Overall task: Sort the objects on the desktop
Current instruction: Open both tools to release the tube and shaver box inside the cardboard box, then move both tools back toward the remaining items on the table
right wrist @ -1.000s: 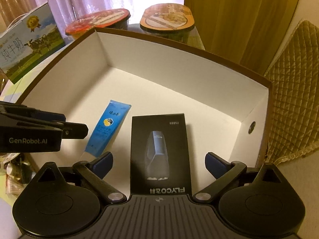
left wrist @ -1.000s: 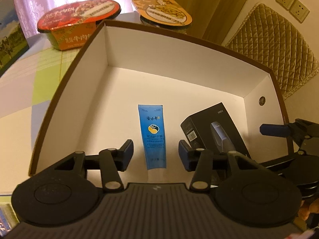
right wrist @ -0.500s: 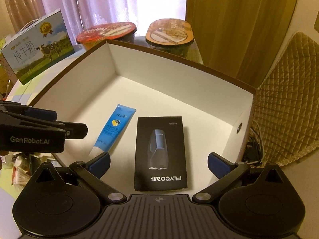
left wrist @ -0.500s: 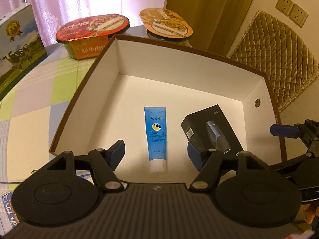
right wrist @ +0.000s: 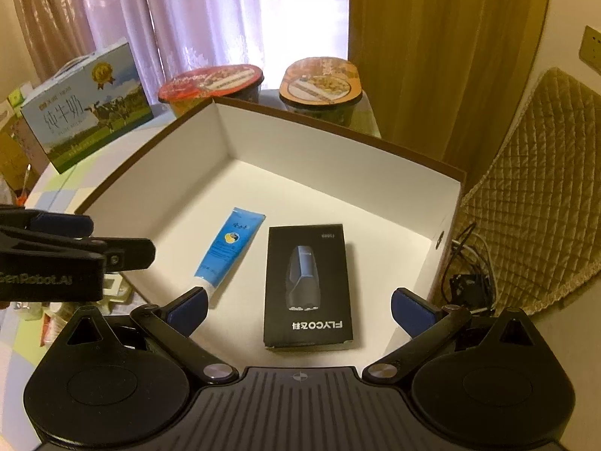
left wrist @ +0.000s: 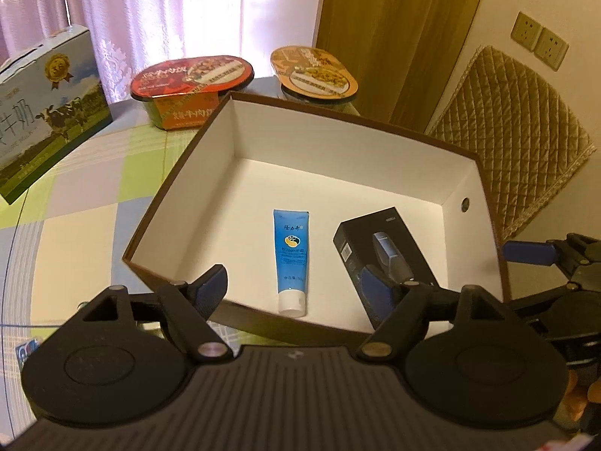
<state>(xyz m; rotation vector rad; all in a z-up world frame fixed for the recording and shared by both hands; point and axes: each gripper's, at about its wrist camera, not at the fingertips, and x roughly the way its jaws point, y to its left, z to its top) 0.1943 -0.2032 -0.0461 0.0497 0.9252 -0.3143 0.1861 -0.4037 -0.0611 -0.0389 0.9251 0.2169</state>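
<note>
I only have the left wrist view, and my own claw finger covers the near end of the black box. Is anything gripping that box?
Observer: No. In the right wrist view the black box lies flat, and the right claw is open, its fingers wide of it.
Operator: What's printed on the hidden end?
Observer: "FLYCO", upside down from this camera.
Operator: Anything outside the carton's right wall?
Observer: Dark cables lie tangled beside the carton.
</note>
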